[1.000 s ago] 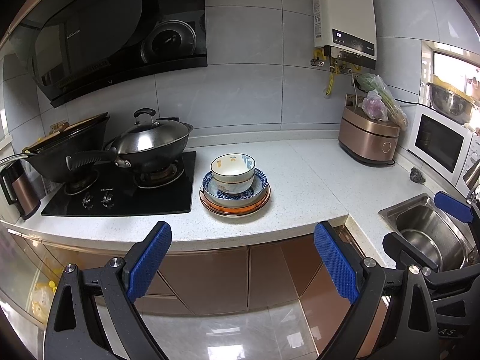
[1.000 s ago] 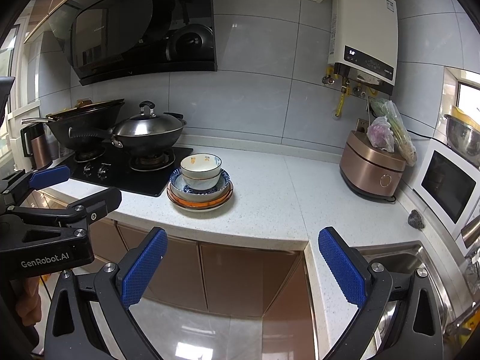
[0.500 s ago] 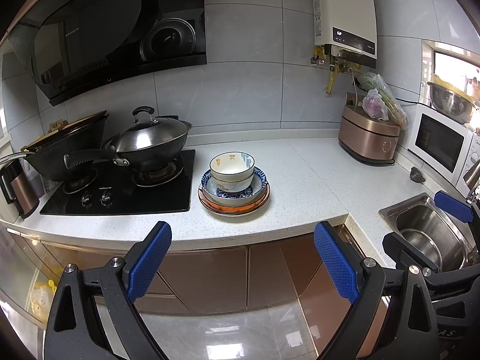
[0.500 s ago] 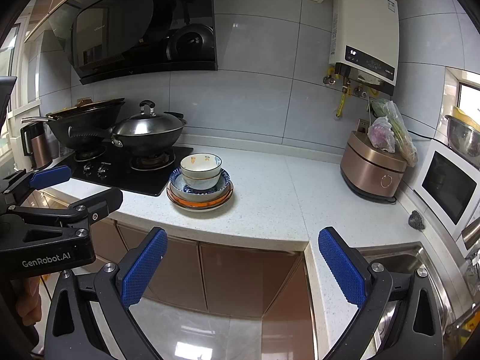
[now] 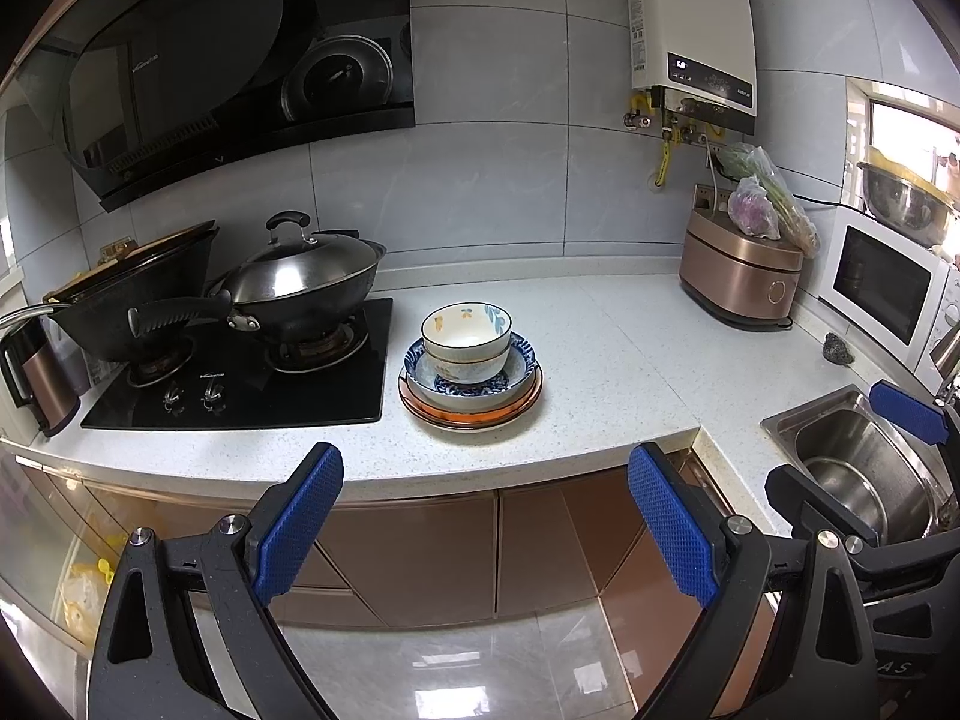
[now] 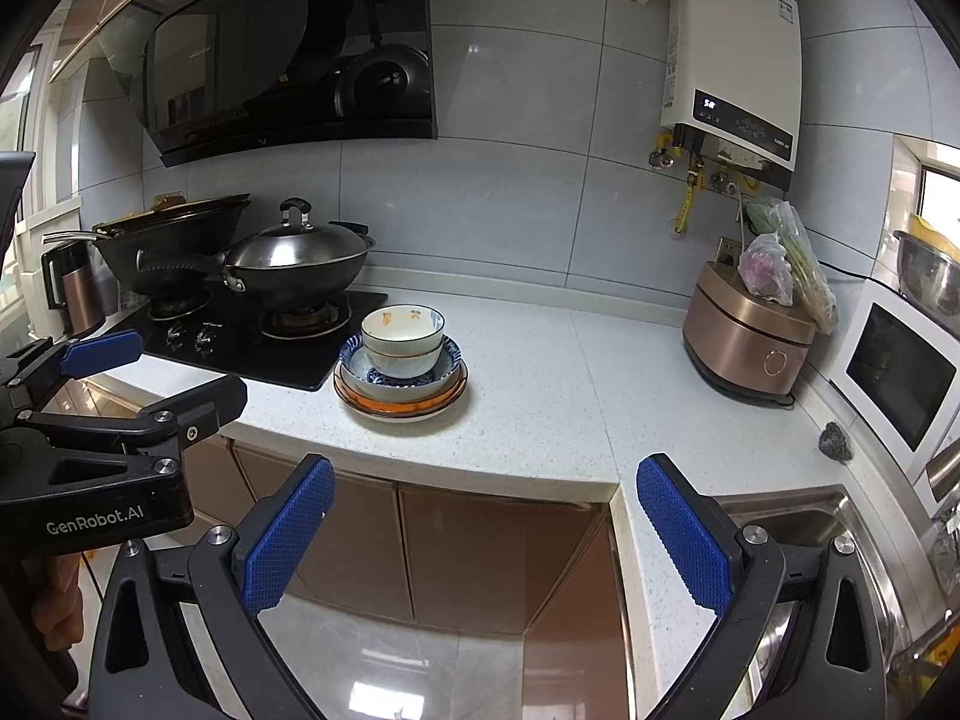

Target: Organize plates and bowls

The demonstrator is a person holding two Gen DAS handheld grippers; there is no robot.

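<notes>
A stack of dishes stands on the white counter beside the hob: two small cream bowls [image 5: 467, 339] [image 6: 403, 339] nested in a blue patterned bowl [image 5: 519, 363] [image 6: 447, 363], all on orange-rimmed plates [image 5: 471, 414] [image 6: 402, 405]. My left gripper [image 5: 486, 525] is open and empty, held in front of the counter edge, well short of the stack. My right gripper [image 6: 486, 531] is also open and empty, back from the counter. The left gripper [image 6: 102, 384] shows at the left edge of the right wrist view.
A black hob [image 5: 240, 384] carries two woks [image 5: 300, 282]. A kettle [image 5: 36, 372] stands far left. A rice cooker [image 5: 741, 276] with bagged vegetables, a microwave [image 5: 882, 294] and a steel sink [image 5: 852, 468] line the right side. A water heater [image 5: 690, 36] hangs above.
Both views have barely shifted; the stack sits almost where it was. Neither gripper has changed its opening.
</notes>
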